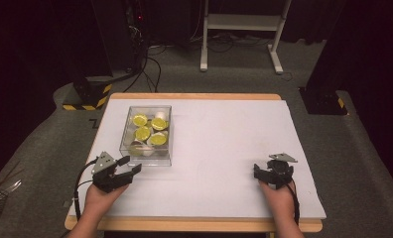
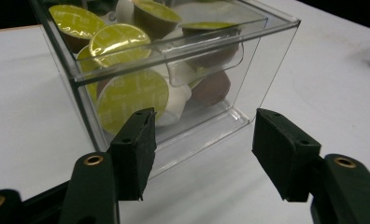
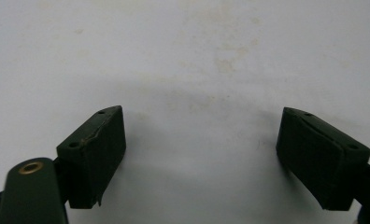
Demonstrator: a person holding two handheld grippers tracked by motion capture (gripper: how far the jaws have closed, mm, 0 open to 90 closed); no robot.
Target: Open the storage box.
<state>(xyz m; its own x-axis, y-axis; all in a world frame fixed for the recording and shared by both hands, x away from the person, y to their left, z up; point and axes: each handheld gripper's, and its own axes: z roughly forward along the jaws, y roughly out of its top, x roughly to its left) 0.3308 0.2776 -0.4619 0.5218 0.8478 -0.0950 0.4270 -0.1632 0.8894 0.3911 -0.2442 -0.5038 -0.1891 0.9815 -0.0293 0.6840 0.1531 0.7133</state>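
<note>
A clear plastic box (image 1: pixel 127 130) stands on the left half of the white table top, holding several coffee capsules (image 1: pixel 143 133) with yellow-green lids and some white and brown ones. My left gripper (image 1: pixel 129 165) sits just short of the box's near wall, open, with nothing between its pads. In the left gripper view the box (image 2: pixel 267 70) and its capsules (image 2: pixel 127 95) fill the upper part, and the left gripper (image 2: pixel 204 154) points at its lower front corner. My right gripper (image 1: pixel 264 171) rests open near the right front of the table, and its jaws (image 3: pixel 202 156) frame bare table.
The white table top (image 1: pixel 219 144) has a wooden rim. Beyond it are grey carpet, a white stand's legs (image 1: pixel 241 22), cables and black equipment with yellow-black striped bases (image 1: pixel 88 99). A dark base (image 1: pixel 323 101) stands at the far right.
</note>
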